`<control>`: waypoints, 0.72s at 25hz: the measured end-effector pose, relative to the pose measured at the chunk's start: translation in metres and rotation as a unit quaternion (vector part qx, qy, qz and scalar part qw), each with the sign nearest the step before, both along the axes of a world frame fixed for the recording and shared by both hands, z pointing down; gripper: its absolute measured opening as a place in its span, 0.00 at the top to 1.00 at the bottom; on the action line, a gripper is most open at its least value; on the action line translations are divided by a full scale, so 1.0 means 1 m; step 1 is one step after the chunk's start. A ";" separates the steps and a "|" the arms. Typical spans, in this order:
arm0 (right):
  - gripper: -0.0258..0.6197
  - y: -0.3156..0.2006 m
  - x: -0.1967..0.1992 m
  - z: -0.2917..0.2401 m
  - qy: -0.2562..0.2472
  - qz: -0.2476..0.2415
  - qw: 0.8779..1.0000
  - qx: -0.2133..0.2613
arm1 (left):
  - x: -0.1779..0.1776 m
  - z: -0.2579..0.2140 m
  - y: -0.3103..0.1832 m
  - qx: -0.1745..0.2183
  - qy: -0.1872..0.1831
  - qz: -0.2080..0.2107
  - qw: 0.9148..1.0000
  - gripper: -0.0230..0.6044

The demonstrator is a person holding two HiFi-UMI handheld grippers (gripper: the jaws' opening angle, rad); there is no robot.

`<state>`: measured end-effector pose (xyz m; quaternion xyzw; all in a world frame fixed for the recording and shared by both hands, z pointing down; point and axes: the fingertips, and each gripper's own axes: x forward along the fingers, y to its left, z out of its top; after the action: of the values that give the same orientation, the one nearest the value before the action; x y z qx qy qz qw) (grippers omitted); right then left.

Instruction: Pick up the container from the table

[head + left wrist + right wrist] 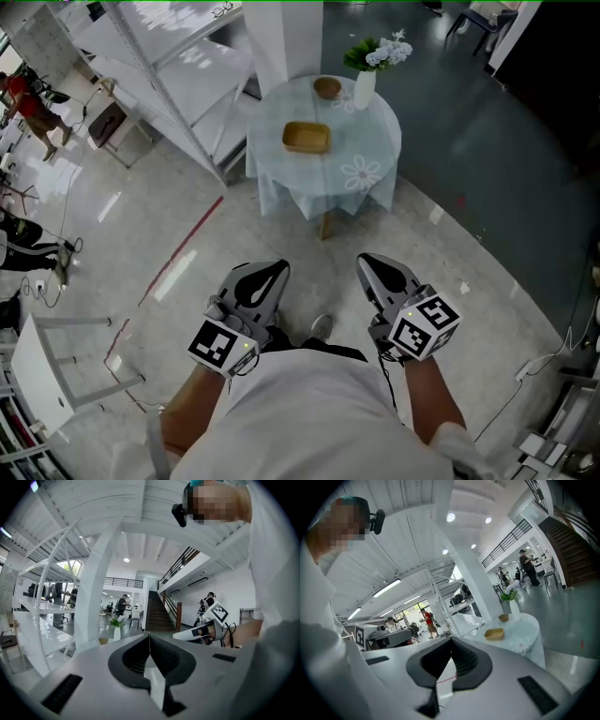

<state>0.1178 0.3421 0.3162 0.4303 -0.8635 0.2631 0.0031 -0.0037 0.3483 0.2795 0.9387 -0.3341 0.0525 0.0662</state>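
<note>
A white shirt [319, 417] covers the person. The left gripper [277, 266] and right gripper [367, 259] are pale grey with black ribbed linings, each carrying 1 black-and-white marker cube [223, 344].

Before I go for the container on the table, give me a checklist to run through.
1. Container in plain view on the table: ok.
2. Room around it: ok, the bowl and vase stand apart from it.
3. Left gripper and right gripper empty: ok.
4. Jaws open for a grasp: not ok, both pairs are together.
5. Container within reach: not ok, the table stands well ahead of both grippers.
</note>
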 end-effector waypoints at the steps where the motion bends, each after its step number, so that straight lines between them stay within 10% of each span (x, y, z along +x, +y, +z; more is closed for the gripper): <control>1: 0.93 0.000 0.002 0.000 -0.001 -0.001 1.000 0.001 | 0.002 0.000 0.001 0.001 -0.001 -0.001 1.000 0.93; 18: 0.93 -0.020 0.025 0.002 0.001 -0.009 1.000 0.004 | 0.011 -0.002 -0.014 0.009 -0.001 -0.028 1.000 0.93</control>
<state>0.1426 0.3218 0.3178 0.4225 -0.8686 0.2589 0.0042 0.0076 0.3345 0.2770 0.9297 -0.3605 0.0486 0.0588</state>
